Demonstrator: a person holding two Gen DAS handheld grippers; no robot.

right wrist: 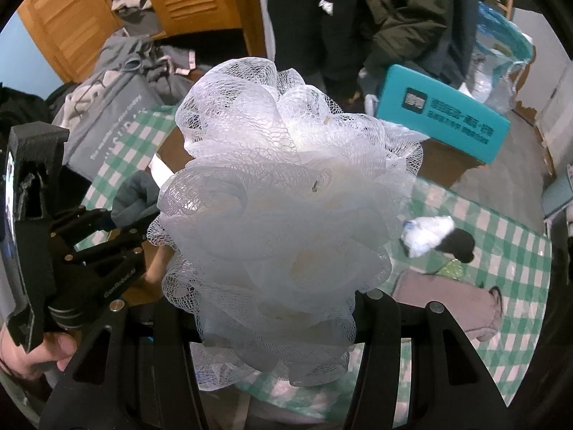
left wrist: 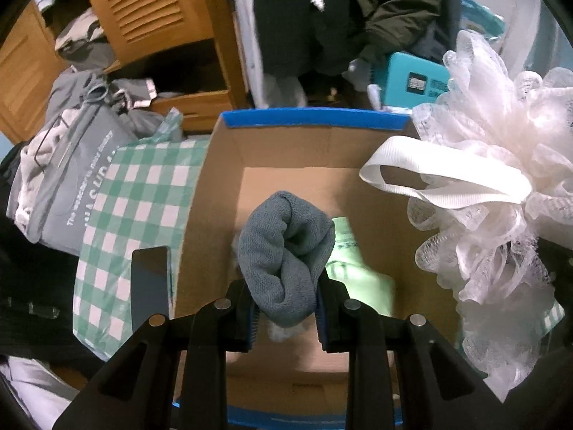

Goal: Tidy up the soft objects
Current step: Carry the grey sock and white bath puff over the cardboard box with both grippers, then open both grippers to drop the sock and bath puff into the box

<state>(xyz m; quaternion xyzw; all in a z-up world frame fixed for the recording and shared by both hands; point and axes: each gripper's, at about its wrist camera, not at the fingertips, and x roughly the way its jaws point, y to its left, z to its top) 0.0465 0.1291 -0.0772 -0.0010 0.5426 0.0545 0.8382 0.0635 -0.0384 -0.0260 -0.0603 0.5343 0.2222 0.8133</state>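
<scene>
Grey terry cloth [left wrist: 286, 258], rolled and folded, pinched by the left gripper [left wrist: 286, 317] above the open cardboard box [left wrist: 222, 179]; white mesh bath pouf [right wrist: 279, 215], ruffled, clamped in the right gripper [right wrist: 275, 326]

A cluttered room with a pale blue wall [right wrist: 14, 57]. A wooden wardrobe with louvred doors [left wrist: 143, 3] stands open, clothes spilling from its shelves. Dark coats [left wrist: 343, 14] hang beside it. A green-and-white checked cloth [right wrist: 501, 251] covers the work surface.
</scene>
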